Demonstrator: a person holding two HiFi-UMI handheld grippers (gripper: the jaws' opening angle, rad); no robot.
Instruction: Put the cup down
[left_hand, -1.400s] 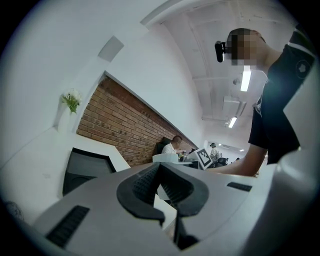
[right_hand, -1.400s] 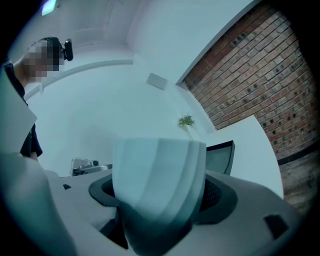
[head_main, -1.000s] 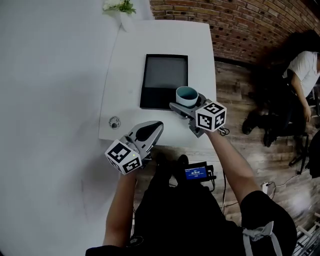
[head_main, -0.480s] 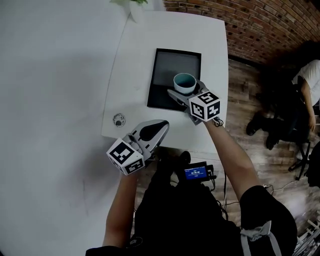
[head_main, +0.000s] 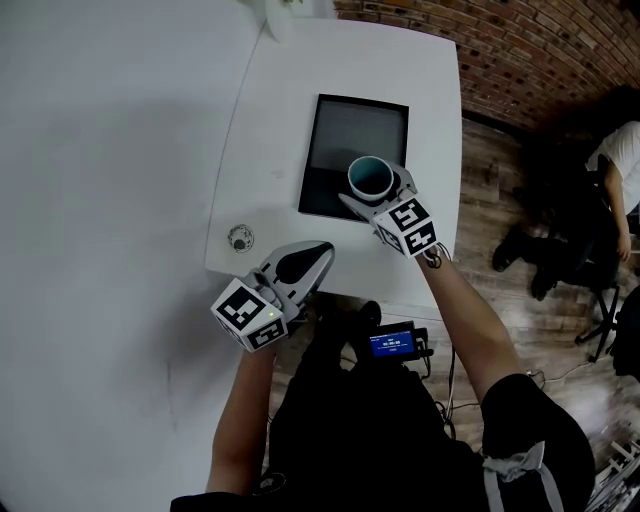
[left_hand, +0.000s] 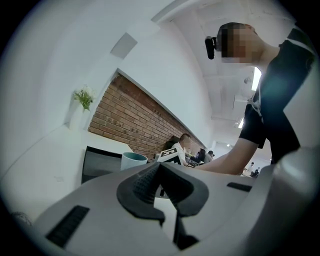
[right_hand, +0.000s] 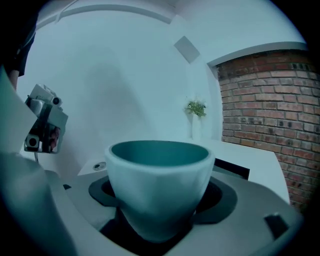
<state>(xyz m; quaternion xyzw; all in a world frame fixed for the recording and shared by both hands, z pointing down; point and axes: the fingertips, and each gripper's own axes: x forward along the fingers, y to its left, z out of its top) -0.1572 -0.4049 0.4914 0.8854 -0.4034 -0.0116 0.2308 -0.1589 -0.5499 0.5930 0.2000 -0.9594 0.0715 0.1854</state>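
A pale cup with a teal inside (head_main: 372, 178) stands upright between the jaws of my right gripper (head_main: 374, 192), which is shut on it over the near right part of a black mat (head_main: 350, 135). In the right gripper view the cup (right_hand: 159, 175) fills the space between the jaws of the right gripper (right_hand: 159, 212). Whether its base touches the mat is hidden. My left gripper (head_main: 316, 251) hangs at the table's near edge, shut with nothing in it. From the left gripper (left_hand: 161, 186), the cup (left_hand: 133, 160) shows beyond its jaws.
The white table (head_main: 270, 130) carries a small round fitting (head_main: 240, 238) near its front left corner and a white vase with a plant (left_hand: 81, 102) at the far end. A brick wall (head_main: 540, 50) and a seated person (head_main: 612, 160) are to the right.
My right gripper has carried the cup farther from the table's near edge, over the black mat. The left gripper has stayed where it was.
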